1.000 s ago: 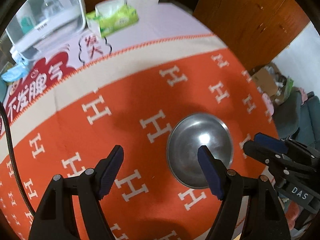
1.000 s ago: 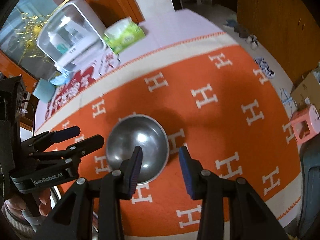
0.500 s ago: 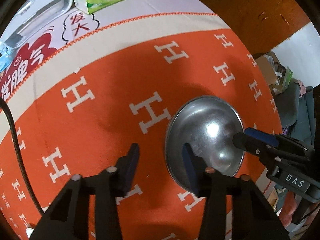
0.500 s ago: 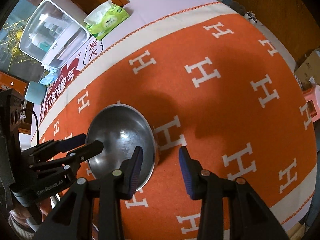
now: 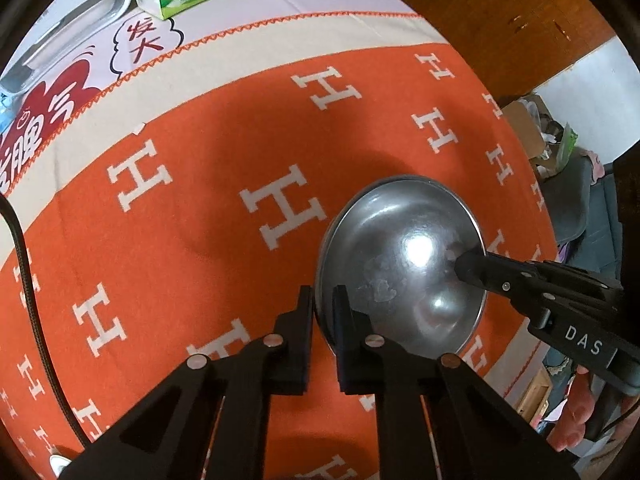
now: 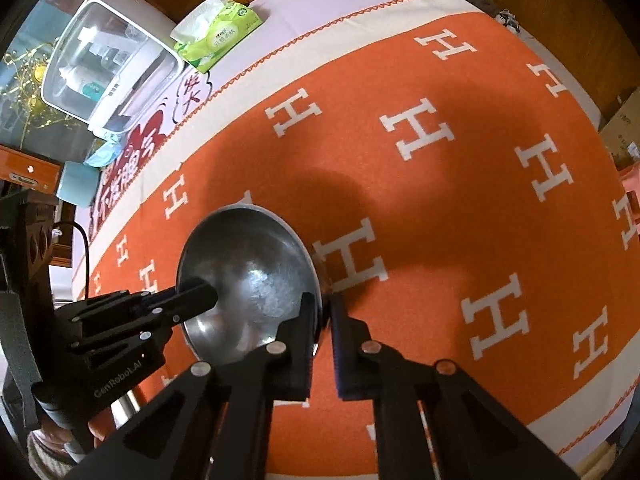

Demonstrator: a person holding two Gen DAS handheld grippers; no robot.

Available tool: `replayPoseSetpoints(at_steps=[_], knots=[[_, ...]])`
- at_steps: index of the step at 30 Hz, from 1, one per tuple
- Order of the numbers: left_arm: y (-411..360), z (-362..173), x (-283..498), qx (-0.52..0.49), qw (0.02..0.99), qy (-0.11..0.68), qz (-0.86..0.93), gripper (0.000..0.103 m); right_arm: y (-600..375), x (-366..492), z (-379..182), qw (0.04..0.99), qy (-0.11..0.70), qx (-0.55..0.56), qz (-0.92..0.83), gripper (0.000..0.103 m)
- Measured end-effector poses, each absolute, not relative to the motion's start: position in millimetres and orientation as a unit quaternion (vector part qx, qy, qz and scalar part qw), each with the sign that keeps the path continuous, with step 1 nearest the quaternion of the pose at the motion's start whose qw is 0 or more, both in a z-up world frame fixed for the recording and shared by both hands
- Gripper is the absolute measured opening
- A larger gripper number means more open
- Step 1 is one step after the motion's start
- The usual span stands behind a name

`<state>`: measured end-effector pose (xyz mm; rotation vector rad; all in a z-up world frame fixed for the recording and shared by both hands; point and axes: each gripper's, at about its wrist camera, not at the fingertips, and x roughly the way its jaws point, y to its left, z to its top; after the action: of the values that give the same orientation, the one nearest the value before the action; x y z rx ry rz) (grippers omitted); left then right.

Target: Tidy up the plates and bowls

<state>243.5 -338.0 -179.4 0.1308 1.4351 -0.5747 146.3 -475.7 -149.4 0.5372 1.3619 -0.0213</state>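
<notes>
Left wrist view is showing a round, shiny stainless-steel bowl (image 5: 404, 264) sitting on an orange cloth patterned with white H letters (image 5: 192, 208). The left gripper (image 5: 323, 312) is pinching the bowl's left rim, its jaws having just been closing onto it. The right gripper (image 6: 324, 316) is clamping the opposite rim, one finger inside the bowl. At the far left, a green tissue pack (image 6: 218, 36) is lying beside a clear-lidded white box (image 6: 108, 68).

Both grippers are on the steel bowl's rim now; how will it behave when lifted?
The steel bowl looks thin and rigid, so probably light and unbending. Its polished rim may slip between the left gripper and right gripper pads. With opposite-side grips it should stay level.
</notes>
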Motion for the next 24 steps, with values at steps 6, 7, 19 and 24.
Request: replayPoseSetpoints(at_steps=[6, 7, 19, 24], knots=[[-328, -137, 233, 0.058, 0.742, 0.615, -0.262, 0.009, -470, 138, -122, 0.754, 0.607, 0.252, 0.006, 0.007], [-325, -129, 230, 0.056, 0.747, 0.609, -0.262, 0.009, -469, 138, -118, 0.756, 0.605, 0.251, 0.009, 0.007], [-269, -70, 171, 0.033, 0.774, 0.584, -0.241, 0.011, -430, 105, -61, 0.778, 0.579, 0.235, 0.066, 0.007], [-230, -60, 131, 0.016, 0.784, 0.580, -0.221, 0.011, -399, 84, -54, 0.775, 0.586, 0.211, 0.104, 0.007]])
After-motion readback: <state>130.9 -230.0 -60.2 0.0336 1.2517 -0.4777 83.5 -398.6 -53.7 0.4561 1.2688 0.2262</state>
